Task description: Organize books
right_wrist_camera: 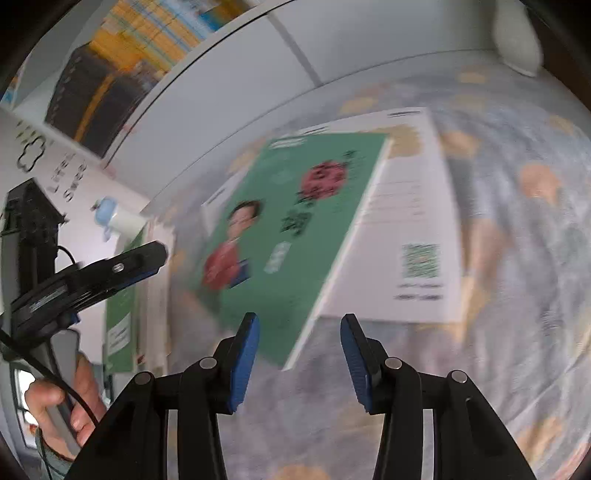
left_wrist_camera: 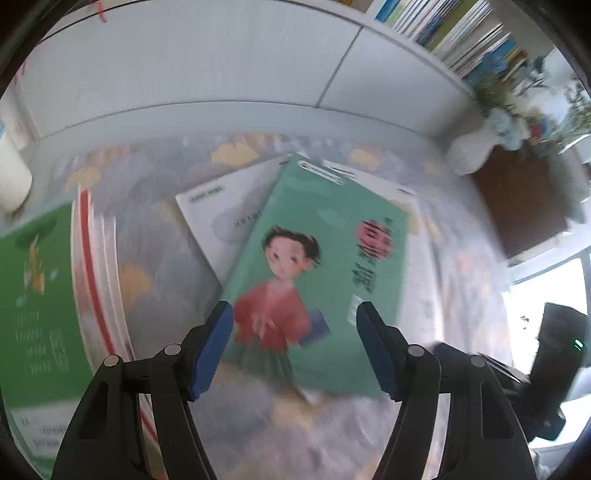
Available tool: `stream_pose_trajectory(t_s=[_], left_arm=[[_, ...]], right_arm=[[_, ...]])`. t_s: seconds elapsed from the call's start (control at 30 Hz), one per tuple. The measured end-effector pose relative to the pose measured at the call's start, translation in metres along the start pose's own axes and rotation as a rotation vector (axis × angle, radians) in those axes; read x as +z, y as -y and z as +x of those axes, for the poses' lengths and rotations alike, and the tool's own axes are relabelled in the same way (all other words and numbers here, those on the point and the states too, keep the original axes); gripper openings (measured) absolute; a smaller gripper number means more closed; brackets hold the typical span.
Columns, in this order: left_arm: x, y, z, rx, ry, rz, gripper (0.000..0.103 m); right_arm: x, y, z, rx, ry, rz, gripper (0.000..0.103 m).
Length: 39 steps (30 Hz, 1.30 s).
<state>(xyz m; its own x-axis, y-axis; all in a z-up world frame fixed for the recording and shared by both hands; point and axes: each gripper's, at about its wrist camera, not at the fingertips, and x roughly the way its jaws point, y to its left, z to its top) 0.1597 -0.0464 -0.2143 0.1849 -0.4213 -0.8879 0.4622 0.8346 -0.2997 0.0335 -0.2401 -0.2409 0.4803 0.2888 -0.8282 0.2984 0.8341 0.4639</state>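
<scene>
While both views are motion-blurred, the jaw states read clearly. The left gripper [left_wrist_camera: 295,314] is released: blue pads spread wide, nothing pinched, hanging above the near end of the green paperback with a girl in a red top on its cover [left_wrist_camera: 314,266]. No pad contact is visible. The right gripper [right_wrist_camera: 300,325] is also unclenched, pads apart, holding nothing, poised over that same green book's near corner [right_wrist_camera: 295,229]; whether a pad touches it, I can't tell through the blur.

The green book lies flat, skewed, on top of a white book with a QR code on its cover [right_wrist_camera: 410,229]; in the left view white covers stick out past both its left [left_wrist_camera: 218,218] and right edges. Both rest on the blue-grey tablecloth with yellow leaf print [right_wrist_camera: 517,280].

At the left of the left view, a stack of books with a green cover on top and red-striped edges [left_wrist_camera: 40,295] sits on the cloth, apart from the centre pair.

The right view also catches the person's left hand [right_wrist_camera: 62,413] gripping the other tool's handle.

Farther back: a white cabinet panel [left_wrist_camera: 207,66], a row of upright book spines [left_wrist_camera: 450,33] above it, and a white vase with flowers [left_wrist_camera: 469,151] at the table's far right.
</scene>
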Motion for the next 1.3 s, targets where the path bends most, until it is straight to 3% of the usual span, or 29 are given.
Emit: stream_pose_trajectory(t_s=[0.27,0.3,0.33,0.4,0.67,0.8,0.93,1.13,1.3], left_arm=[[0.017,-0.001,0.039,0.053,-0.017,0.028,0.063],[0.017,-0.002,0.043,0.058,-0.021,0.026,0.057],[0.015,-0.003,0.048,0.068,-0.030,0.016,0.054],[0.014,-0.003,0.051,0.082,-0.007,0.018,0.054],[0.001,0.012,0.050,-0.125,-0.066,0.005,0.052],[-0.014,0.027,0.038,-0.087,-0.018,0.032,0.052],[0.009,0.008,0.027,0.026,0.067,0.015,0.058],[0.033,-0.030,0.059,-0.024,-0.082,-0.086,0.060],[0.024,-0.023,0.057,-0.062,-0.099,-0.051,0.062]], right_arm=[[0.003,0.021,0.013,-0.017,0.031,0.065,0.044],[0.003,0.019,0.015,-0.027,0.050,0.064,0.043],[0.004,0.017,0.019,-0.044,0.065,0.063,0.036],[0.006,0.014,0.024,-0.074,0.098,0.065,0.033],[0.016,0.004,0.036,-0.014,0.067,0.019,0.033],[0.009,0.009,0.029,0.003,0.038,0.043,0.033],[0.005,0.013,0.022,-0.014,0.034,0.046,0.033],[0.015,0.009,0.031,0.002,0.032,0.045,0.033],[0.020,0.003,0.040,0.028,0.018,0.014,0.033]])
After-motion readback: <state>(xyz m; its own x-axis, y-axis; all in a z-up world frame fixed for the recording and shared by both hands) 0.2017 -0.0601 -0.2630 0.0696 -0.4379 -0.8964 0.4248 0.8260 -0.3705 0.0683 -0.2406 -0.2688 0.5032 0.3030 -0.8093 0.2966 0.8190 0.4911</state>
